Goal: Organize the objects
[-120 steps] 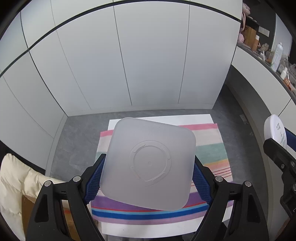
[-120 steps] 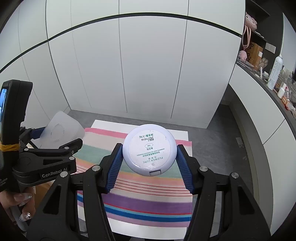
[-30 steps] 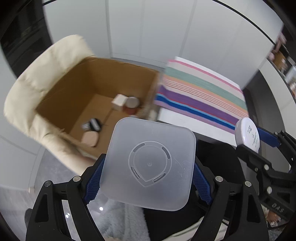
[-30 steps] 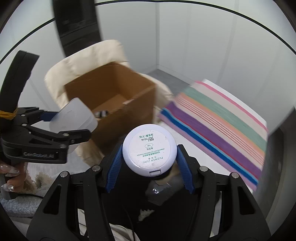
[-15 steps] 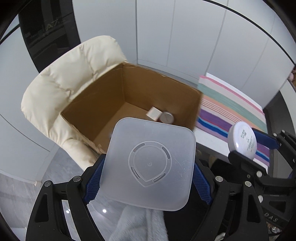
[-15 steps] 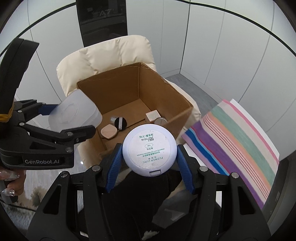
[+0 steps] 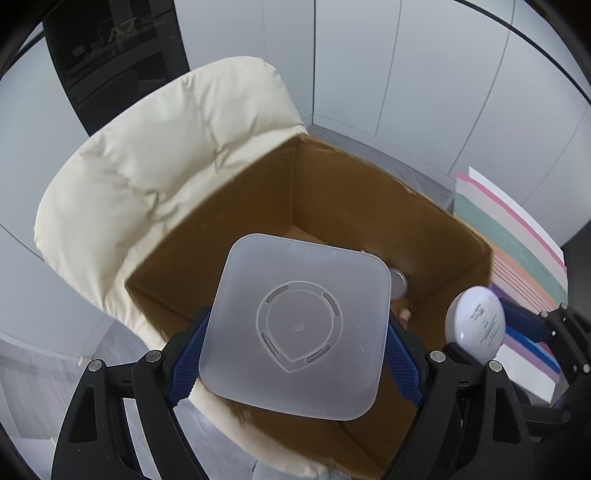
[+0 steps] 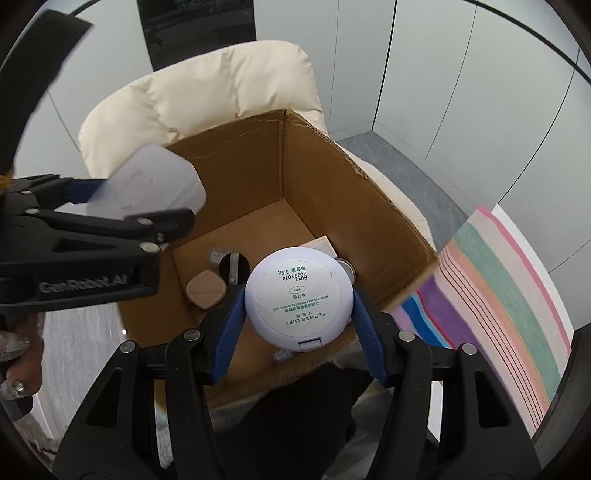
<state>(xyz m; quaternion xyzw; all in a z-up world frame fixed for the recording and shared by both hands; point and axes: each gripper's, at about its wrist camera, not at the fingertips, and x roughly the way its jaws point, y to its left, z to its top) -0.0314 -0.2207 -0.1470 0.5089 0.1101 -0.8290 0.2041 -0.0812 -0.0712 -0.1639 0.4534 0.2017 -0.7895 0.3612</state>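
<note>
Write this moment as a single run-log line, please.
left gripper: grips frosted square container | right gripper: grips round compact | both above cardboard box | nothing released yet

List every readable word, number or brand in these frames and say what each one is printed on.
"FLOWER LURE", upside down, on the round white compact in the right claw.
"2022.10.14", roughly, on the same compact; the smaller lines are too small to read.
"GenRobot.AI" on the left claw body.
"A7", faint, on the dark panel.

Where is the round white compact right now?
In the right wrist view the compact sits between the right gripper's blue fingers, held over the open cardboard box on the cream chair.
</note>
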